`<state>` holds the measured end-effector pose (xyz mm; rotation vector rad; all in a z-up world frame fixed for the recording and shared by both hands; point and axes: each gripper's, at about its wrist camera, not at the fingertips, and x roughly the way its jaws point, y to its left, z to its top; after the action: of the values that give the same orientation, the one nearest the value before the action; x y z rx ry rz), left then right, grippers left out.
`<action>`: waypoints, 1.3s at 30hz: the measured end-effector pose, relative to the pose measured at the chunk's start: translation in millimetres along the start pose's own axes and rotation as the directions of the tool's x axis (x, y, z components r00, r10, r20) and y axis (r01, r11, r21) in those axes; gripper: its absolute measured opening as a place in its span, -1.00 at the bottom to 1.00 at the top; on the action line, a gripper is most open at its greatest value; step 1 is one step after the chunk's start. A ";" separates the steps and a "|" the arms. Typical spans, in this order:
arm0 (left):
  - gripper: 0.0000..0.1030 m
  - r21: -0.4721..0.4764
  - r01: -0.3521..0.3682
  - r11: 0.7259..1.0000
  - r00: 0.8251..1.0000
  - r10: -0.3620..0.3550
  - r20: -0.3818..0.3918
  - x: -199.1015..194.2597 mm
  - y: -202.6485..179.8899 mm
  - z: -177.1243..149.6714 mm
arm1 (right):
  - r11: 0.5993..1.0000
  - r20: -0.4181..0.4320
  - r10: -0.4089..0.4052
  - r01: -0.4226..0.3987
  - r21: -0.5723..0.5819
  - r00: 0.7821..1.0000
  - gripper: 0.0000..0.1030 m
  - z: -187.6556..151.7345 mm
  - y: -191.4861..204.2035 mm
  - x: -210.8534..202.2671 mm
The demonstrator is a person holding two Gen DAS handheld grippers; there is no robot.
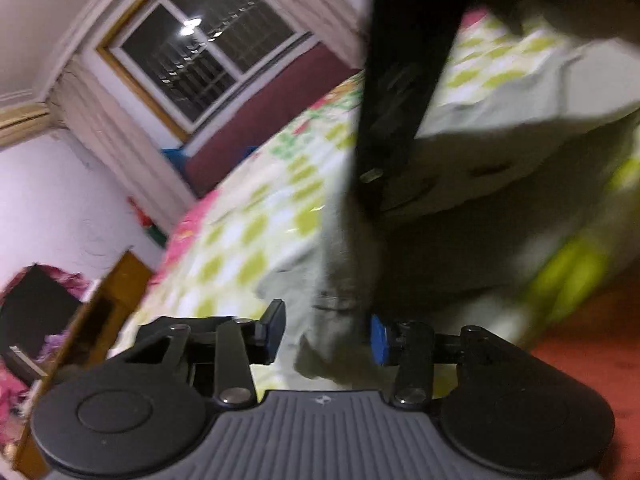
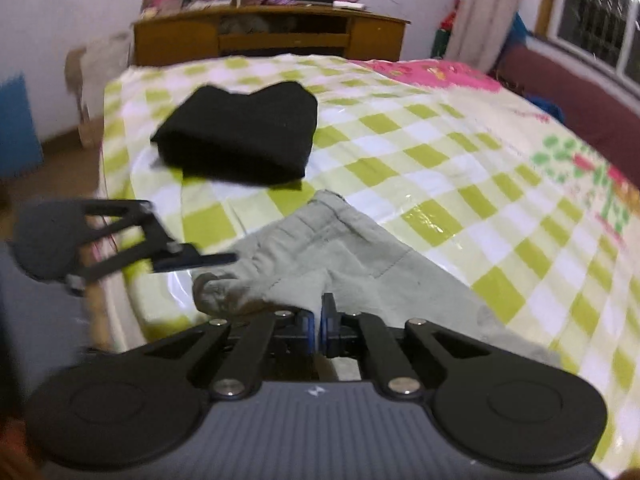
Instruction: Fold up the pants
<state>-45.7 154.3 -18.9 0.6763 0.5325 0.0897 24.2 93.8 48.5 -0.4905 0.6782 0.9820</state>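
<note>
Pale grey-green pants lie crumpled at the near edge of the bed. My right gripper is shut on a thin fold of this cloth, which rises between its blue pads. In the left wrist view the same pants hang in a bunched fold. A strip of them drops between the fingers of my left gripper, which stands open; the left pad is clear of the cloth. A blurred black bar of the right tool crosses above. In the right wrist view, one finger of the left gripper reaches the pants' left edge.
A folded black garment lies farther up the bed. The bed's green-and-white checked cover stretches to a wooden headboard. A window and curtains are on the right wall, and a red floor lies below the bed edge.
</note>
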 end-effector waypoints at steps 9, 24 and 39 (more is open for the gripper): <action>-0.21 0.001 -0.160 0.987 0.987 0.160 -0.023 20.7 39.5 -15.6 | 0.996 0.001 0.074 -0.074 -0.041 0.997 -0.91 -3.8 32.4 19.0; -0.13 0.034 -0.120 0.992 0.980 0.124 -0.154 -13.6 29.1 -48.7 | 0.993 -0.039 0.090 -0.086 0.083 0.995 -0.59 -30.9 2.1 -1.6; -0.02 -0.137 0.116 0.984 0.992 -0.107 0.071 53.1 -32.2 76.0 | 0.871 -0.027 -0.126 0.124 0.475 0.992 -0.32 -74.7 -216.2 6.0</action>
<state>35.1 98.8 -12.5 0.5088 0.4969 -0.0001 193.7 -54.6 8.7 -0.0931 0.8424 0.6596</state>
